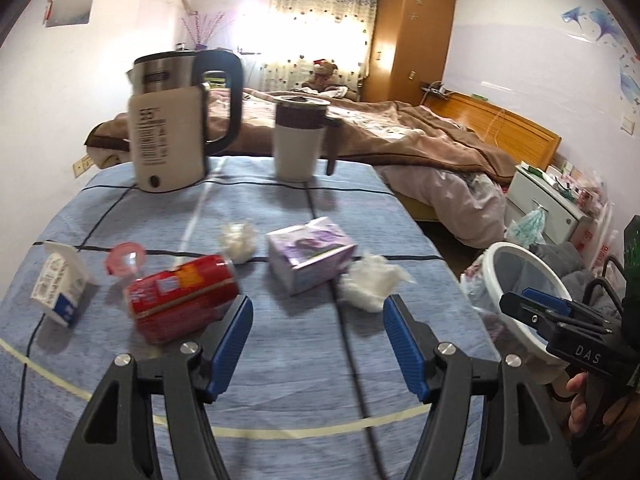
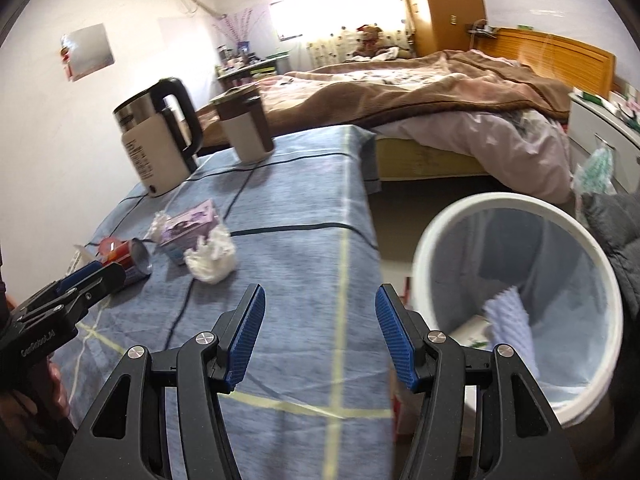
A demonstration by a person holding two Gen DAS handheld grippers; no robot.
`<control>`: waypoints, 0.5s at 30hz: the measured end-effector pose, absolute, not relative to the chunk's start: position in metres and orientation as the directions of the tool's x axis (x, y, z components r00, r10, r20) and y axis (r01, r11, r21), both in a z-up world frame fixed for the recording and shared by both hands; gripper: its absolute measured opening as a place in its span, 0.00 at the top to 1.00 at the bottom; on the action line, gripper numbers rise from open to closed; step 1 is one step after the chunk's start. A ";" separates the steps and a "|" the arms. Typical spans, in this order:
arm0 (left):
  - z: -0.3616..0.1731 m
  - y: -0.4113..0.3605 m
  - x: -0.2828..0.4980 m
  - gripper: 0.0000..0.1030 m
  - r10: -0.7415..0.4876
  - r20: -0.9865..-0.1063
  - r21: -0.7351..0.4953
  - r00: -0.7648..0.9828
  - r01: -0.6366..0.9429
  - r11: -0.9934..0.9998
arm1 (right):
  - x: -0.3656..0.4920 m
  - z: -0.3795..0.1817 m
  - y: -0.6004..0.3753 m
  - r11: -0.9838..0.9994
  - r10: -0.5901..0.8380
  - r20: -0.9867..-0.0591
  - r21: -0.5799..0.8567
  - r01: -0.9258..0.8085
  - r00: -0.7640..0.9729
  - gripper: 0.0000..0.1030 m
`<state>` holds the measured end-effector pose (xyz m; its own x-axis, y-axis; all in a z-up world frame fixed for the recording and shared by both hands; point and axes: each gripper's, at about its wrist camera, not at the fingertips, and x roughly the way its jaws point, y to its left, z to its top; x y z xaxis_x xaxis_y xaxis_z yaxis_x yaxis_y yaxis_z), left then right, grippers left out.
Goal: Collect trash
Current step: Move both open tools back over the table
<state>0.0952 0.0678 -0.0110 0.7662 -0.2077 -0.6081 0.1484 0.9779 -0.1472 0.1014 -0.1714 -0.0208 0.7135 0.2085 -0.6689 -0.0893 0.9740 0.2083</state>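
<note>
- Left gripper (image 1: pixel 318 344): jaws spread wide, nothing between them, above the near part of the blue checked tablecloth (image 1: pixel 280 392).
- Right gripper (image 2: pixel 320 336): also spread and empty, at the table's right edge, with the white bin (image 2: pixel 516 304) at its 2 o'clock, off the table. Bin already holds some paper.
- Trash on the cloth, left wrist view: crumpled tissue (image 1: pixel 370 284) at 1 o'clock just beyond the right fingertip; red can (image 1: pixel 182 300) lying on its side at 10–11 o'clock, touching or just beside the left fingertip; second tissue wad (image 1: pixel 239 240) at 11 o'clock; purple box (image 1: pixel 310 258) at 12; small white carton (image 1: pixel 60 288) far out at 9–10.
- Can's long axis runs roughly 9-to-3, slightly tilted, so across the left jaws' closing direction; wrist turn likely needed.
- Judgement: left gripper is nearer all table trash; the near tissue is the easiest pick. Right sits closer to the bin.
- Kettle (image 1: pixel 170 128) and mug (image 1: pixel 298 140) at the far edge: probably not trash.
</note>
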 end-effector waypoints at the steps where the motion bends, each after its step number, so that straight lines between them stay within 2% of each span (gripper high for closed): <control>1: -0.011 0.073 0.095 0.32 -0.203 -0.609 -0.149 0.767 0.141 0.979 | 0.103 -0.021 -0.166 0.973 0.219 -0.669 0.208 -0.103 0.711 0.43; 9: -0.014 0.111 0.100 0.30 -0.161 -0.616 -0.149 0.771 0.087 0.985 | 0.118 -0.025 -0.133 0.963 0.267 -0.675 0.213 -0.166 0.688 0.43; 15: -0.018 0.135 0.107 0.29 -0.115 -0.635 -0.100 0.764 0.067 0.993 | 0.132 -0.030 -0.114 0.958 0.287 -0.689 0.206 -0.199 0.666 0.43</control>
<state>0.1069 0.1349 -0.0184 0.7642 -0.1154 -0.6345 0.0668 0.9927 -0.1000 0.1324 -0.1138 -0.0298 0.6656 0.2866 -0.6891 -0.1990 0.9580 0.2062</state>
